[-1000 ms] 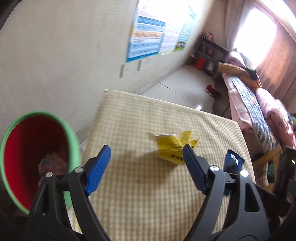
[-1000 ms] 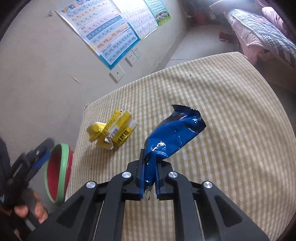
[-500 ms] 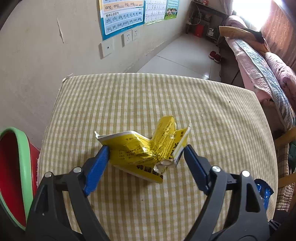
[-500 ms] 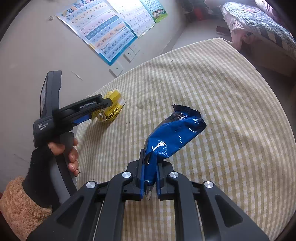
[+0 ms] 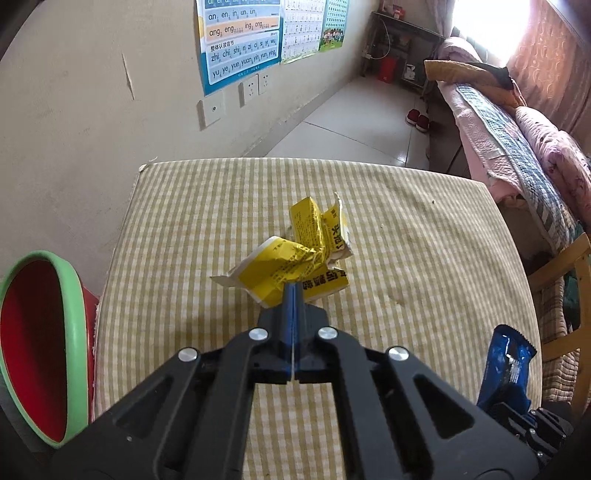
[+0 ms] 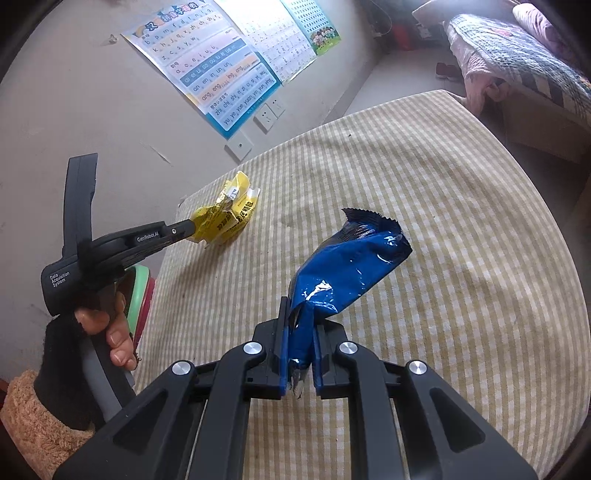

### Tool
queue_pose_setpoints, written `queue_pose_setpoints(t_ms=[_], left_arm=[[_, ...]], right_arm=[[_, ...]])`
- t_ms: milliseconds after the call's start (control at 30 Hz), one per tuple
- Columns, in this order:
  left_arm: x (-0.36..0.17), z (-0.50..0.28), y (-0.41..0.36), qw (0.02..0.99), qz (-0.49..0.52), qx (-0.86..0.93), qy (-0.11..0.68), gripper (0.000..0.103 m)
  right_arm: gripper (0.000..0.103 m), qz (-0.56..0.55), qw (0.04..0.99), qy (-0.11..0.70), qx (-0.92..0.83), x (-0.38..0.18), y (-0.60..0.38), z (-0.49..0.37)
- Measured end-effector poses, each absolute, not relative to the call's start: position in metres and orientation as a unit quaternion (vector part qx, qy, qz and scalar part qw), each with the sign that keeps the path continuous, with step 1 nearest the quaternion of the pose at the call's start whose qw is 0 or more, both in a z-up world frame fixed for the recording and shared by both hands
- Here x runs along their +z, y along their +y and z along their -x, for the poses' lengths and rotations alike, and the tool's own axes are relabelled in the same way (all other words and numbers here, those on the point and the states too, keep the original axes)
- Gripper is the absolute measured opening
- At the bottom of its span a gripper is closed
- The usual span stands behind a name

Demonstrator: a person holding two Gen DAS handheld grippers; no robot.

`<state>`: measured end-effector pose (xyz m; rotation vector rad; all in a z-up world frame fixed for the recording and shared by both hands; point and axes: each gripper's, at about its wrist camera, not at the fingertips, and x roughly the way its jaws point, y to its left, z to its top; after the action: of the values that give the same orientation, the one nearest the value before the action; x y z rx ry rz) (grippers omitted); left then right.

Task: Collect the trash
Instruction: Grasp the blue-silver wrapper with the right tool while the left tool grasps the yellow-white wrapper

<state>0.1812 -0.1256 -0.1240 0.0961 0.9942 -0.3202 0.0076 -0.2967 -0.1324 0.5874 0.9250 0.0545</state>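
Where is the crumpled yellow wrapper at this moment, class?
In the left wrist view the yellow wrapper sits mid-frame on the checked tablecloth, pinched in the shut left gripper, with the red bin off the table's left edge.

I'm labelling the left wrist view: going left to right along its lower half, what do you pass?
Red bin → yellow wrapper, pinched in the left tongs → blue wrapper → wooden chair.

Beige wall (image 5: 92,122) with 3 posters (image 5: 240,37), tiled floor (image 5: 354,122), quilted bed (image 5: 517,147), bright curtained window (image 5: 495,26).
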Motion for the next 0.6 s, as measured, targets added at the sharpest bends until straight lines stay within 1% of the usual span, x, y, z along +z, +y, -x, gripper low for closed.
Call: queue_pose_setpoints(t_ms=[33,67,100,133,167,200,267,333,500,600], left_arm=[[-0.122,-0.181,-0.124,0.869,-0.046,-0.154,0.468,0.001],[-0.119,-0.182,-0.122,0.873,-0.043,-0.161,0.459,0.017],[-0.117,-0.185,-0.121,0.874,-0.038,-0.170,0.454,0.031],[-0.114,-0.186,-0.122,0.876,-0.033,-0.178,0.448,0.059],[-0.110,-0.189,-0.123,0.879,-0.027,-0.186,0.437,0.068],[-0.109,-0.194,-0.125,0.881,-0.028,-0.192,0.431,0.068],[-0.112,-0.204,-0.134,0.875,-0.040,-0.199,0.439,0.072],[-0.121,-0.215,-0.144,0.870,-0.061,-0.198,0.448,0.073],[-0.157,-0.233,-0.162,0.838,-0.109,-0.200,0.495,0.073],[-0.161,-0.230,-0.167,0.840,-0.137,-0.201,0.484,0.070]], right_arm=[[0.011,-0.279,0.854,0.439,0.027,-0.132,-0.296,-0.007],[0.011,-0.278,0.854,0.439,0.028,-0.131,-0.295,-0.007],[0.011,-0.278,0.854,0.440,0.029,-0.131,-0.295,-0.007],[0.011,-0.277,0.853,0.441,0.029,-0.131,-0.294,-0.007],[0.011,-0.278,0.853,0.442,0.029,-0.132,-0.294,-0.008],[0.011,-0.280,0.851,0.443,0.029,-0.133,-0.294,-0.008],[0.011,-0.283,0.848,0.447,0.027,-0.137,-0.295,-0.009],[0.011,-0.289,0.843,0.453,0.027,-0.143,-0.297,-0.010],[0.011,-0.299,0.835,0.462,0.024,-0.152,-0.302,-0.012],[0.012,-0.304,0.830,0.466,0.023,-0.158,-0.305,-0.012]])
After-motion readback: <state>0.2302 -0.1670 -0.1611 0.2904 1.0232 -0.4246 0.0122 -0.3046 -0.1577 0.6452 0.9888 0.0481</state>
